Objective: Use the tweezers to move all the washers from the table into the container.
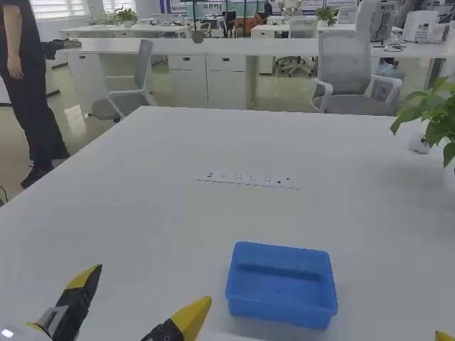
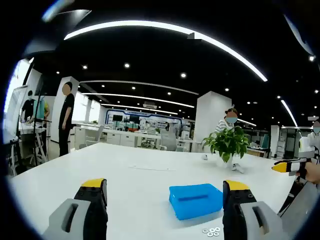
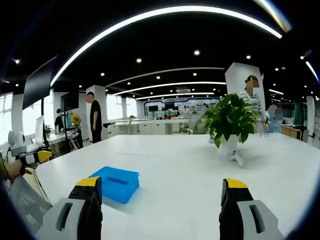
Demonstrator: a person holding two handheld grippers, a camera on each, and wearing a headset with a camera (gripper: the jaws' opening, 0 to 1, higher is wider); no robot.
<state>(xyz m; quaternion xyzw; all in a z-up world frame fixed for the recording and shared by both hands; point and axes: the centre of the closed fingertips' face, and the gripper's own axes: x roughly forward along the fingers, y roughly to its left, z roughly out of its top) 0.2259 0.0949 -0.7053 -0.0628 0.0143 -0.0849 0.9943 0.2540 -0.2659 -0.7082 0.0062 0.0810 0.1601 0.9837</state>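
Blue plastic marks the container [image 1: 281, 284] in the head view: a shallow rectangular tub with a plain rim, sitting on the white desk [image 1: 142, 213] toward 5 o'clock. A power strip [image 1: 245, 179] lies flat on the desk beyond it, toward 12 o'clock from the tub. The left claw [image 1: 138, 298] enters at 7 o'clock, its yellow-tipped jaws spread wide with nothing between them.

In the left gripper view, the left claw [image 2: 164, 186] stands wide and empty, and the container [image 2: 196, 200] rests on the desk just ahead between the jaws. The washers [image 2: 213, 231], a small cluster of silvery rings, lie on the desk at 5 o'clock, just beside the tub's near corner. A potted plant [image 2: 227, 142] stands at 2 o'clock, and the right claw [image 2: 287, 166] shows at 3 o'clock.

In the right gripper view, the right claw [image 3: 160, 183] is also spread wide and empty. The container [image 3: 116, 183] sits at 7 o'clock beside the left-hand jaw, the plant [image 3: 231, 120] at 1 o'clock, and the left claw [image 3: 35, 156] at 9 o'clock.
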